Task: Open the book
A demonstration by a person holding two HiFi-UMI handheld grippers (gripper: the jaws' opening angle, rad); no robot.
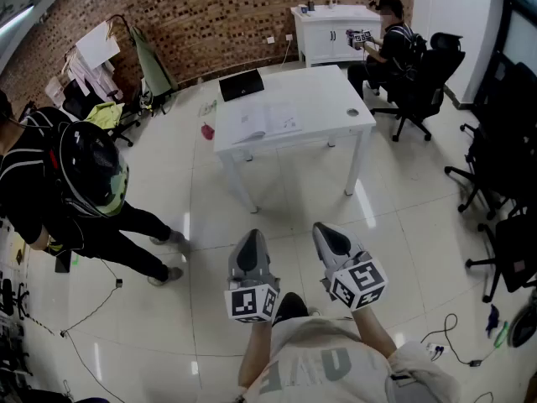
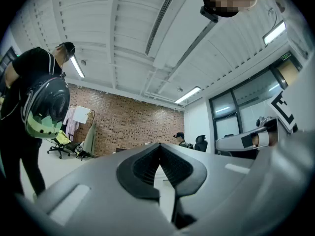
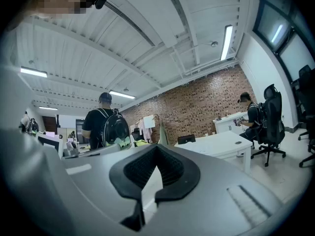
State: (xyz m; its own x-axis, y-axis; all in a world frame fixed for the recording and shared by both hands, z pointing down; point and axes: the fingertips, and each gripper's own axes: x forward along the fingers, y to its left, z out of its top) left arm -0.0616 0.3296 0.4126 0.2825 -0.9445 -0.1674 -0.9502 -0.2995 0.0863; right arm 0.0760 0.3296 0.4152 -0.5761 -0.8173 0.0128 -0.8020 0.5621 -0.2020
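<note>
The white book (image 1: 268, 122) lies flat on the left half of the white tabletop (image 1: 331, 95), near the front edge, with its long axis running along that edge. The left gripper (image 1: 249, 242) and right gripper (image 1: 329, 233) both have their jaws pressed together and empty. They point toward the tabletop from over the floor (image 1: 294, 204), well apart from it.
</note>
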